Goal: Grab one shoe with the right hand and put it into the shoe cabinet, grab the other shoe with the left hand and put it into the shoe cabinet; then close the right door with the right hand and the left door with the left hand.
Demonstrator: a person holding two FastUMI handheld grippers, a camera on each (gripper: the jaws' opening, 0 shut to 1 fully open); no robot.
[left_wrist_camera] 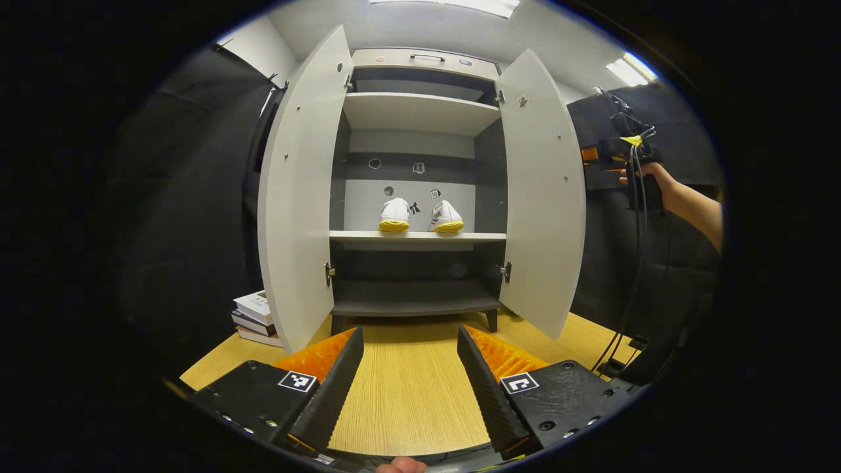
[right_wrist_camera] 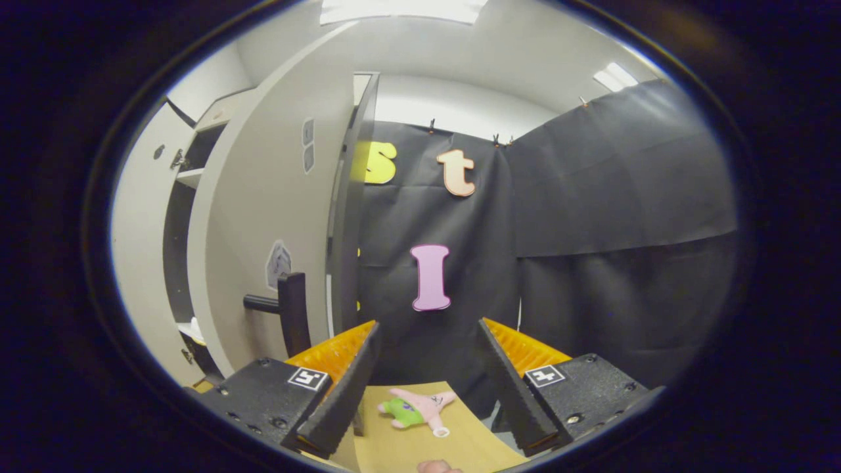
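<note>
Both shoes [left_wrist_camera: 420, 217] sit on the cabinet's [left_wrist_camera: 420, 184] middle shelf at 12 o'clock, no legible writing; left gripper [left_wrist_camera: 410, 381] and right gripper [right_wrist_camera: 427, 387] gape, holding nothing.

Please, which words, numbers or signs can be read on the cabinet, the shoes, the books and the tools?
No text is readable.
Stickers inside the cabinet: too small.
Sticker on the right door: blurred.
Books: too small.
Shoes: side marks blurred.
Squares on the left tool: patterns, no letters.
</note>
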